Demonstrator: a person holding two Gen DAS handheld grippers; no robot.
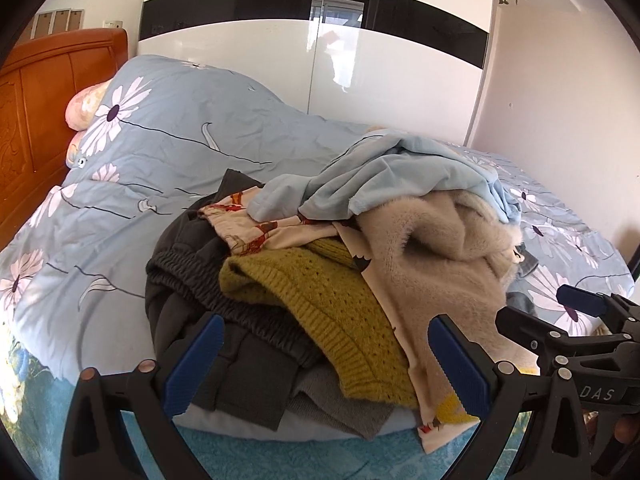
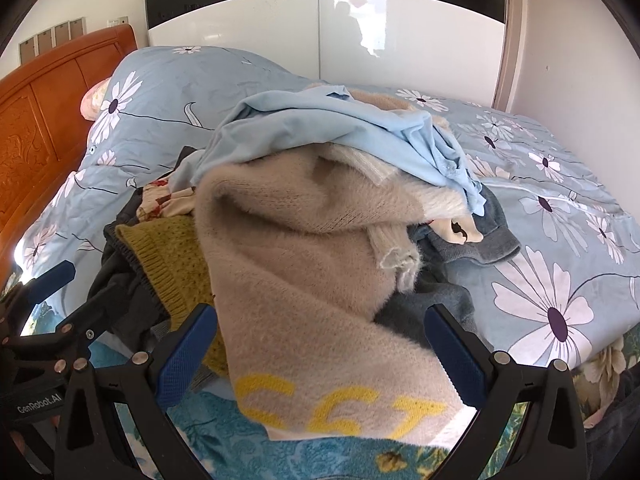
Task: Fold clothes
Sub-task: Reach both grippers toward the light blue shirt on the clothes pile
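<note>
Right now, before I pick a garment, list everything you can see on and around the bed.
Light blue garment: one, pale blue, draped over the top of the pile.
Fuzzy beige sweater: one, beige with yellow letters, front of the pile, hanging toward the bed edge.
Mustard knit: one, yellow-green, under the beige sweater, left of it.
Dark grey trousers: one, charcoal, elastic waistband, left side of the pile.
Floral print fabric: one, cream with red, mid-pile.
Blue-grey garment: one, right of the pile.
Duvet: one, blue with white flowers, covering the bed.
Headboard: one, orange wood, far left.
Wardrobe: one, white with black band, behind the bed.
Left gripper: open, holding nothing.
Right gripper: open, holding nothing.
</note>
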